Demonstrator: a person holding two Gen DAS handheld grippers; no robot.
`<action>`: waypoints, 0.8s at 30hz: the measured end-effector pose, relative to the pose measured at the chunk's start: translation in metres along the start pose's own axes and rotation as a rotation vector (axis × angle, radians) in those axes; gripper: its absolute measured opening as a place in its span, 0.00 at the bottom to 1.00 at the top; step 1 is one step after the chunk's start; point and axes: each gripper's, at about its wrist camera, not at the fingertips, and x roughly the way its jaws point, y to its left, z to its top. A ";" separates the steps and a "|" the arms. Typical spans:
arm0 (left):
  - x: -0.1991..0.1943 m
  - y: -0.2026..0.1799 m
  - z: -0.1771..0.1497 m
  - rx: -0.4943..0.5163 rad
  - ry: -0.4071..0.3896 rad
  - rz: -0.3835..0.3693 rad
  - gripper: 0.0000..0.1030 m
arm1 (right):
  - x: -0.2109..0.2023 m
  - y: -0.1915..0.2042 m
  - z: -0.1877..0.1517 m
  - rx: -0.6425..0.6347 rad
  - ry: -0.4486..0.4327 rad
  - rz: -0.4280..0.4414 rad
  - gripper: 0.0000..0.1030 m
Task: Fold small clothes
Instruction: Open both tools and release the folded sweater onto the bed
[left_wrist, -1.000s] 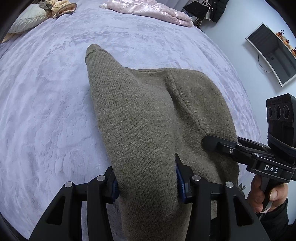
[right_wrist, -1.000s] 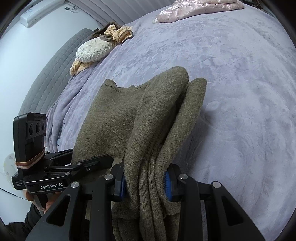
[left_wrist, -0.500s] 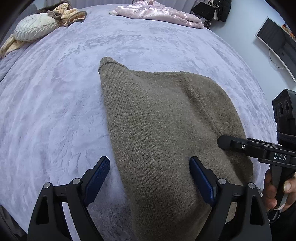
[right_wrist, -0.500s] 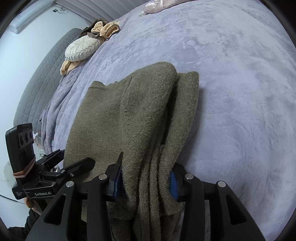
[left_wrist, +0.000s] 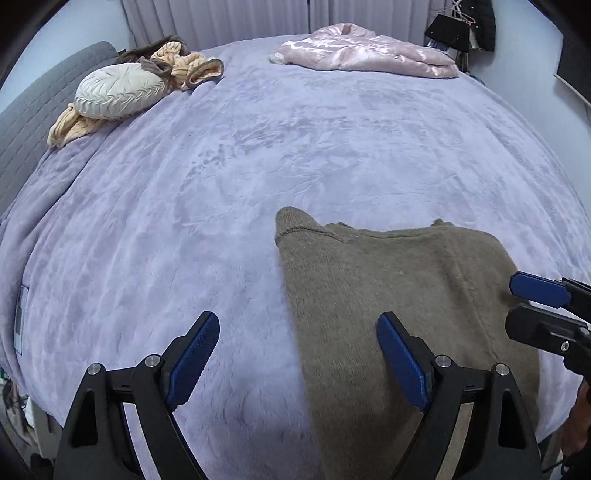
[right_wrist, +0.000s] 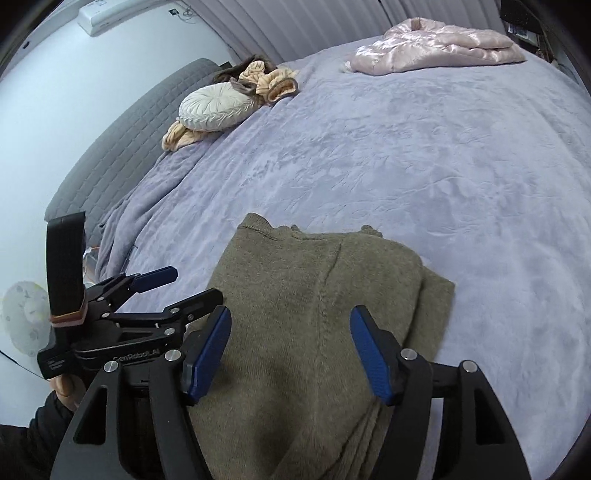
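**A:** From the left gripper's (left_wrist: 297, 356) camera, where would you say they are with the folding?

**B:** Just letting go, I'd judge. The olive sweater (left_wrist: 399, 295) lies folded flat on the lavender bedspread (left_wrist: 258, 155), near the front edge of the bed. The left jaws have just been opening and now stand wide apart; one blue pad hangs over bare blanket, the other over the knit, and neither presses on anything. Nothing is held.

**A:** And that other tool at the right edge?

**B:** That's the right gripper (left_wrist: 535, 306), seen side-on over the sweater's far edge, its blue pad clear of the wool.

**A:** Now the right gripper's (right_wrist: 290, 354) own view?

**B:** Same story. Its jaws have just been opening too; the sweater (right_wrist: 314, 295) lies under and between them, but the pads stand off either side of the cloth, so it's released. The left gripper (right_wrist: 162, 291) shows beside it, gaping, with a hand (right_wrist: 64, 387) on its handle.

**A:** What comes next, then?

**B:** A guess only: either one more fold, which means pinching both near corners again and carrying them across evenly, or moving on. The layers stick out unevenly at the right edge, so a tidy-up might suit. The pink garment (right_wrist: 436, 48) lies well apart at the far side.
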 end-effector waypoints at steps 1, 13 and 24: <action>0.007 0.000 0.002 0.003 0.015 0.012 0.86 | 0.008 -0.002 0.005 -0.006 0.014 0.000 0.69; 0.003 -0.011 -0.012 0.078 0.029 0.054 0.86 | 0.018 -0.025 -0.002 0.055 0.053 -0.026 0.68; -0.040 -0.020 -0.069 0.114 0.003 0.007 0.86 | -0.018 0.051 -0.080 -0.197 0.094 0.094 0.69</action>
